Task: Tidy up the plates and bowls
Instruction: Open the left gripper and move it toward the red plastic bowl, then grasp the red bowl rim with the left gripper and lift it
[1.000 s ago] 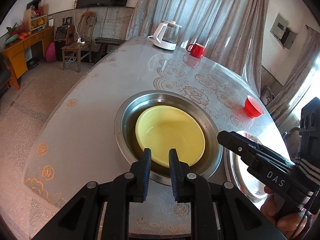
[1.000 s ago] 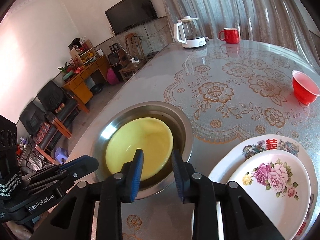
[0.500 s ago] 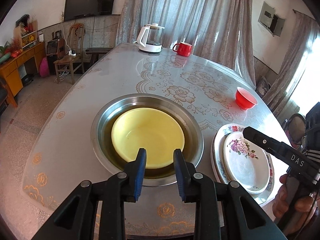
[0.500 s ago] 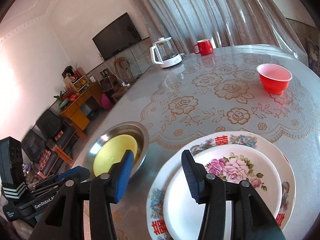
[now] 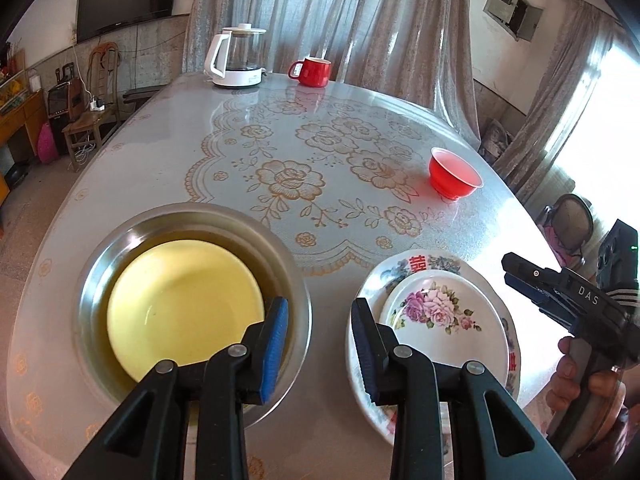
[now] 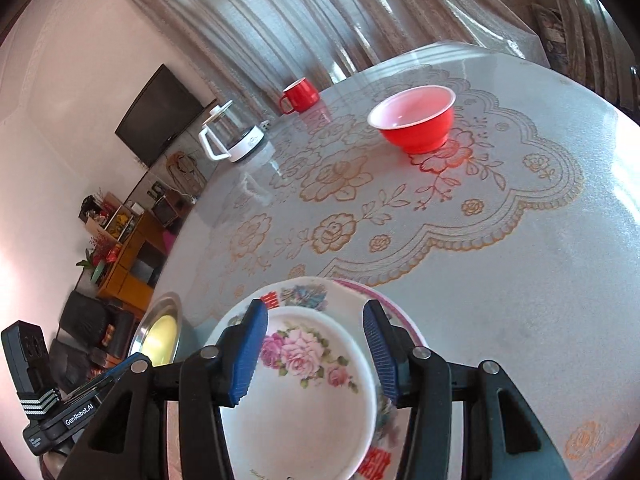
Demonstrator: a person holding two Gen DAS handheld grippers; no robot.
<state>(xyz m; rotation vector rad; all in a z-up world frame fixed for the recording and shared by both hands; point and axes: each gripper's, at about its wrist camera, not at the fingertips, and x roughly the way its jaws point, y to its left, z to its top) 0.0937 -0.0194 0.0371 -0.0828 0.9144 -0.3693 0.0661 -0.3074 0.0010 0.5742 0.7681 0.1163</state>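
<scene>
A yellow bowl lies inside a steel basin at the near left of the table. To its right a small rose-patterned plate rests on a larger floral plate. My left gripper hovers over the gap between basin and plates; its jaws are opening with nothing between them. My right gripper stands open above the small plate, its pads apart from it. A red bowl sits alone farther back. The right gripper also shows at the left wrist view's right edge.
At the table's far end stand a white-based glass kettle and a red mug. The flowered tablecloth spreads between them and the dishes. A hand holds the right tool past the table's near right edge.
Both grippers swung to the right. The left went from over the yellow bowl to the gap beside the plates. The right went from the basin to above the plates. Both jaws widened.
</scene>
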